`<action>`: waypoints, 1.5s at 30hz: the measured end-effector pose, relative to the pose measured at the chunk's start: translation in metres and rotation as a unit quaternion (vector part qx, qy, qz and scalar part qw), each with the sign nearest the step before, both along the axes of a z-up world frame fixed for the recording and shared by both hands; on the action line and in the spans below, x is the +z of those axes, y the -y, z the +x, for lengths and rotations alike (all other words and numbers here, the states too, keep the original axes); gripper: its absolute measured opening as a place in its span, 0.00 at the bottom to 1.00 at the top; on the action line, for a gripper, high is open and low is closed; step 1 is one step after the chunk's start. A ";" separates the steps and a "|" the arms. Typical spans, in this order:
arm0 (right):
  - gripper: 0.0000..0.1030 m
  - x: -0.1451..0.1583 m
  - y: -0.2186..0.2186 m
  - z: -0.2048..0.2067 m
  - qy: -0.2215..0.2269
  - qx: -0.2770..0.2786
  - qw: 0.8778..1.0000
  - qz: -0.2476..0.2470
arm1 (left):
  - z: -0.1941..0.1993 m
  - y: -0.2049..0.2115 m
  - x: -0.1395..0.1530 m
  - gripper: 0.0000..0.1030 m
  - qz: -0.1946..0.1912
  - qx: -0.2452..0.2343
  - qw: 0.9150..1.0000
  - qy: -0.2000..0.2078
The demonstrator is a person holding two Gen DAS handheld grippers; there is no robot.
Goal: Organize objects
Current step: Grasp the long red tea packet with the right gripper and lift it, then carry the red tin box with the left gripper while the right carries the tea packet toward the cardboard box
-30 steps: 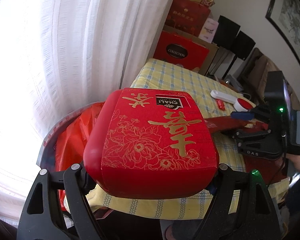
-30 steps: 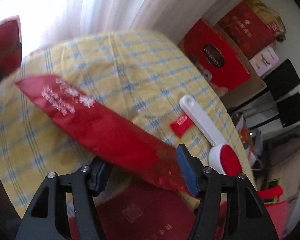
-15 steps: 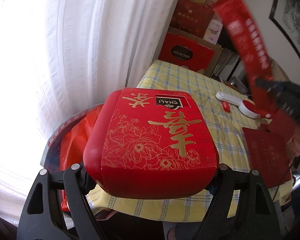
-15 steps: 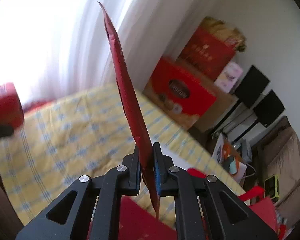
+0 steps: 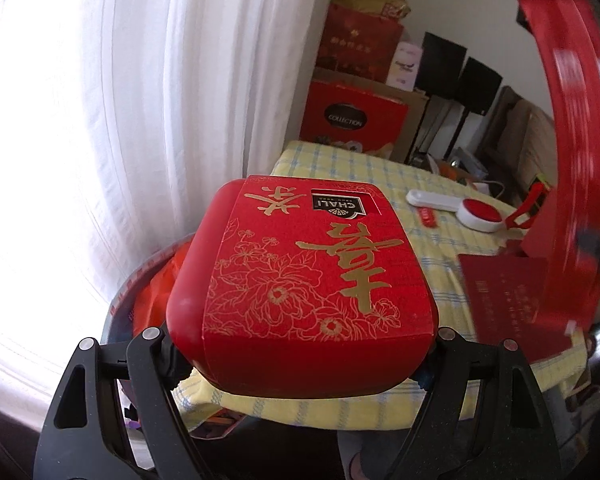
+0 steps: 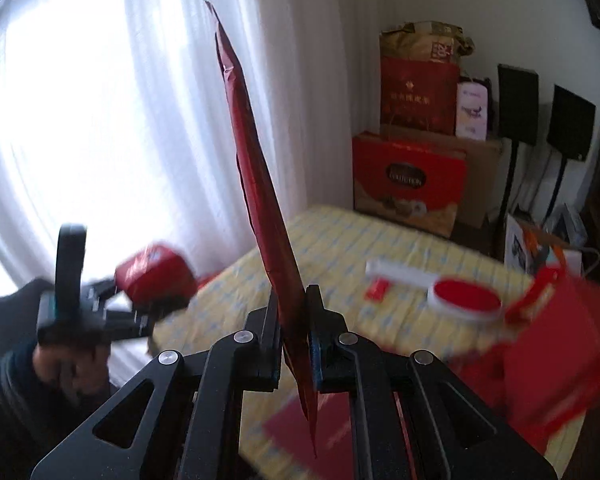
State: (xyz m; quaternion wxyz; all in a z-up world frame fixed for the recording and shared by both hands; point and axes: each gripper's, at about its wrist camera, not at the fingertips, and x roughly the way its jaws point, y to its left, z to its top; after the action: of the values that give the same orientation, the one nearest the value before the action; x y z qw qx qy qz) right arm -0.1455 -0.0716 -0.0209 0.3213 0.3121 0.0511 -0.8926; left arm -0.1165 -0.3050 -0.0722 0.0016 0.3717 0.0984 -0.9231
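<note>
My left gripper (image 5: 296,356) is shut on a red tea box (image 5: 300,280) with gold flowers and characters, held above the near left edge of the yellow checked table (image 5: 340,168). The box also shows blurred in the right wrist view (image 6: 152,276). My right gripper (image 6: 294,320) is shut on a long flat red packet (image 6: 256,184), held upright on its edge above the table. The same packet shows at the right edge of the left wrist view (image 5: 572,152).
On the table lie a white brush with a red round head (image 5: 460,208), a small red tag (image 5: 428,218), a dark red booklet (image 5: 512,300) and a red gift bag (image 6: 556,356). A basin with an orange bag (image 5: 152,296) sits at left. Stacked red boxes (image 5: 352,116) stand behind; curtain at left.
My right gripper closed on the red packet, lifted it off the table and stood it upright, then swung right. My left gripper kept holding the tea box, almost still.
</note>
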 end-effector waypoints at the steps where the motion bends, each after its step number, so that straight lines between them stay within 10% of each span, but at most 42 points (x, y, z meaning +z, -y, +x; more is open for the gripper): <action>1: 0.09 -0.006 0.000 0.012 -0.001 0.004 1.000 0.008 | 0.002 -0.002 0.004 0.77 0.001 0.000 1.000 0.003; 12: 0.09 -0.024 -0.029 0.060 0.000 -0.004 1.000 -0.022 | 0.031 -0.038 0.046 0.77 0.012 -0.009 1.000 0.006; 45: 0.09 -0.011 -0.172 0.123 -0.043 -0.037 0.996 -0.065 | 0.064 -0.103 0.051 0.77 -0.064 0.023 0.998 -0.014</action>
State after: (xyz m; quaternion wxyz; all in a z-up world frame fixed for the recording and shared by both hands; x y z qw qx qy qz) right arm -0.0227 0.1009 -0.0321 0.3055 0.2536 -0.0046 -0.9178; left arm -0.0521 -0.2022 -0.0216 0.0449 0.3559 0.0477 -0.9322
